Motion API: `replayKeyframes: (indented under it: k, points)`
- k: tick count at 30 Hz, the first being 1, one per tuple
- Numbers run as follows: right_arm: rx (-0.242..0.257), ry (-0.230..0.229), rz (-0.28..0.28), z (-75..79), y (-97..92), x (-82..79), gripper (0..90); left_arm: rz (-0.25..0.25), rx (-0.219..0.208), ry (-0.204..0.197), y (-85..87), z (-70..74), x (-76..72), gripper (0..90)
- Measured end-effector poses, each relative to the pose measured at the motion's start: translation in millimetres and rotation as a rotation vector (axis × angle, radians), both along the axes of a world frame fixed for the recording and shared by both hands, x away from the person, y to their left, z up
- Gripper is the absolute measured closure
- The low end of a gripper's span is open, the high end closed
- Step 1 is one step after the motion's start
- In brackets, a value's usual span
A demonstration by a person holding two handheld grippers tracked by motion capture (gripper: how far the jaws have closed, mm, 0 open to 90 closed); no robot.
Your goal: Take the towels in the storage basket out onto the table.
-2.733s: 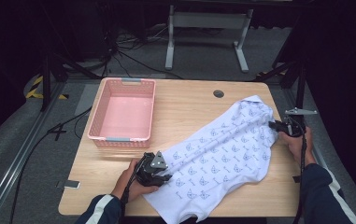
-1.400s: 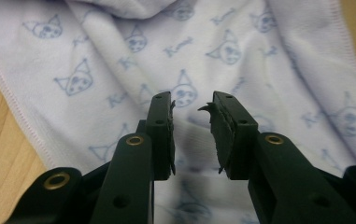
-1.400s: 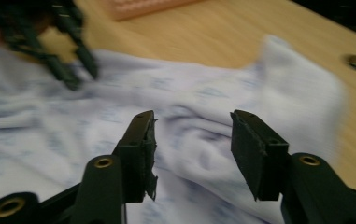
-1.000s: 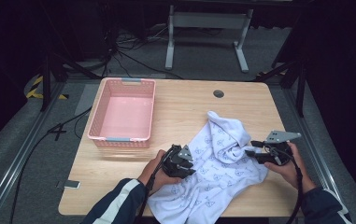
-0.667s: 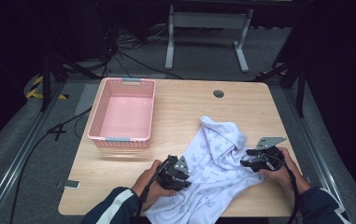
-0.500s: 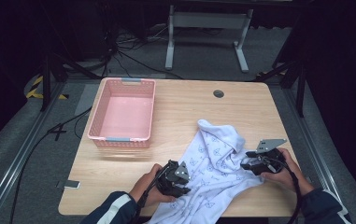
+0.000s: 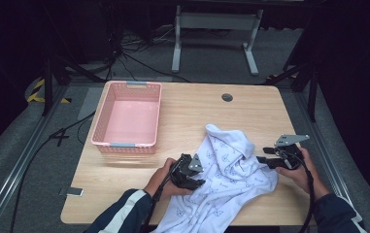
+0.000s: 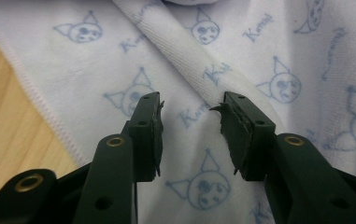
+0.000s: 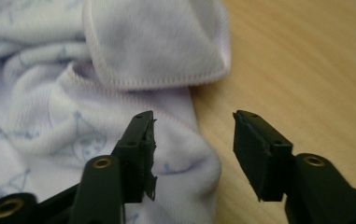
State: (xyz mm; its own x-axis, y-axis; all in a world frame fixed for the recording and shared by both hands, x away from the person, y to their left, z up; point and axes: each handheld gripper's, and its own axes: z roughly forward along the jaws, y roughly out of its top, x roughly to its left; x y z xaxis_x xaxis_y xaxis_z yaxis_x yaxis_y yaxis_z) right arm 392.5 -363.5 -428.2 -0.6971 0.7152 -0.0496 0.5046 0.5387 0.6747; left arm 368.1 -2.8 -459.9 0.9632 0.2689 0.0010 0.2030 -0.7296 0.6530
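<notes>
The printed cloth lies bunched on the near right part of the bench, its lower end hanging over the near edge, where 2.7 seconds ago it was stretched out flat toward the far right corner; its far corner is now folded back over the middle as a plain white flap. The left gripper has just been opening its fingers, which now stand apart above the cloth with only flat fabric seen between them, so it seems to have let go. The right gripper has its fingers apart too, straddling the cloth's edge and bare wood, though whether one pad brushes the fabric is hard to tell. A first fold looks finished. The pink basket sits well apart on the left.
</notes>
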Motion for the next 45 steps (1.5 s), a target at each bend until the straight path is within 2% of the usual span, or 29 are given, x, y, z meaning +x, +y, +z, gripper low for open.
replayKeyframes:
  k: [1, 2, 3, 4, 5, 6, 7, 8, 9, 10, 11, 13, 15, 17, 21, 24, 26, 29, 31, 32, 33, 34, 36, 37, 38, 39, 41, 42, 45]
  points:
    - [-0.021, 0.040, 0.018, -5.1, -0.7, 0.6, 44.9, -0.005, 0.001, 0.004, 0.9, 0.1, 1.0, 58.4]
    - [-0.038, 0.054, 0.020, -8.9, -1.4, 0.9, 44.0, -0.018, 0.002, 0.015, 2.7, 0.3, 2.3, 58.5]
    - [-0.036, 0.066, 0.023, -12.1, -2.6, 1.4, 44.5, -0.018, 0.002, 0.015, 2.7, 0.3, 2.3, 58.5]
    - [-0.036, 0.066, 0.023, -12.1, -2.6, 1.4, 44.5, -0.009, -0.016, 0.010, 3.9, -1.2, 2.0, 58.5]
    - [-0.018, 0.071, 0.025, -13.3, -4.3, 1.3, 45.4, -0.012, -0.011, 0.020, 6.0, -0.7, 1.4, 58.6]
    - [-0.016, 0.069, 0.032, -13.2, -5.4, 1.2, 47.3, -0.016, -0.003, 0.015, 6.9, -0.5, 0.5, 59.3]
    - [-0.012, 0.069, 0.043, -13.0, -4.8, 0.5, 55.1, -0.008, -0.004, 0.008, 7.2, -0.7, -1.9, 61.2]
    - [-0.012, 0.069, 0.043, -13.0, -4.8, 0.5, 55.1, -0.015, 0.005, 0.000, 8.1, -0.2, -2.7, 61.2]
    - [-0.011, 0.075, 0.061, -12.9, -3.4, -0.7, 61.8, -0.013, 0.006, 0.004, 9.1, -0.1, -3.9, 62.3]
    - [-0.023, 0.059, 0.073, -12.4, -1.8, -1.9, 66.2, -0.006, 0.005, 0.004, 10.0, 0.0, -4.6, 63.4]
    - [-0.057, 0.024, 0.089, -9.4, 1.5, -4.6, 74.8, -0.006, -0.002, -0.001, 11.0, -0.6, -4.3, 64.9]
    - [-0.061, 0.008, 0.088, -7.6, 1.9, -5.6, 76.6, 0.007, 0.009, 0.013, 13.9, 0.3, -5.9, 65.7]
    - [-0.039, -0.039, 0.036, 0.1, -1.4, -5.6, 77.8, 0.011, -0.007, 0.001, 16.3, -1.0, -6.8, 67.7]
    - [-0.002, -0.076, -0.040, 6.1, -10.7, -2.3, 77.9, 0.020, 0.007, 0.003, 21.3, 0.0, -8.7, 71.4]
    - [0.039, -0.103, -0.189, 8.7, -29.5, 4.3, 80.4, 0.044, 0.007, 0.001, 28.7, -0.4, -13.5, 73.4]
    - [0.070, -0.088, -0.275, 8.1, -44.2, 9.5, 82.2, 0.049, 0.008, 0.007, 33.4, -0.1, -18.3, 77.9]
    - [0.066, -0.085, -0.317, 8.1, -49.9, 11.3, 82.3, 0.049, 0.019, 0.018, 37.1, 0.7, -21.0, 81.7]
    - [0.053, -0.080, -0.335, 6.9, -53.4, 12.9, 82.2, 0.050, 0.024, 0.027, 40.5, 1.1, -24.9, 85.5]
    - [0.033, -0.057, -0.361, 2.8, -58.6, 16.2, 81.7, 0.040, 0.029, 0.030, 44.5, 1.3, -27.3, 85.8]
    - [0.019, -0.044, -0.370, 0.9, -59.8, 17.4, 81.9, 0.042, 0.020, 0.041, 46.9, 1.2, -31.3, 86.1]
    - [0.004, -0.044, -0.380, 0.0, -60.5, 18.1, 84.1, 0.029, 0.038, 0.042, 48.0, 2.4, -33.2, 86.4]
    - [-0.035, -0.054, -0.406, -1.0, -61.9, 18.6, 83.3, 0.023, 0.041, 0.047, 48.2, 2.8, -36.6, 86.4]
    - [-0.049, -0.053, -0.415, -1.7, -64.7, 19.5, 82.7, 0.004, 0.051, 0.053, 47.9, 3.6, -40.2, 86.5]
    - [0.025, -0.027, -0.396, -2.1, -72.8, 20.5, 78.4, -0.016, 0.065, 0.042, 46.6, 4.6, -42.7, 84.2]
    - [0.042, -0.041, -0.376, -1.2, -73.9, 19.7, 76.2, -0.027, 0.082, 0.009, 43.4, 8.2, -44.1, 79.5]
    - [0.054, -0.070, -0.358, 1.2, -73.5, 18.1, 73.4, -0.005, 0.055, 0.012, 41.2, 9.8, -42.6, 74.5]
    - [0.114, -0.116, -0.308, 8.6, -69.6, 14.5, 66.9, 0.024, 0.019, 0.000, 37.3, 15.4, -37.1, 66.0]
    - [0.140, -0.142, -0.255, 14.0, -65.5, 12.4, 63.9, 0.030, 0.004, -0.015, 34.5, 19.2, -32.8, 63.3]
    - [0.153, -0.202, -0.118, 26.2, -44.5, 8.0, 58.5, 0.069, -0.023, -0.064, 19.8, 28.4, -22.7, 52.9]
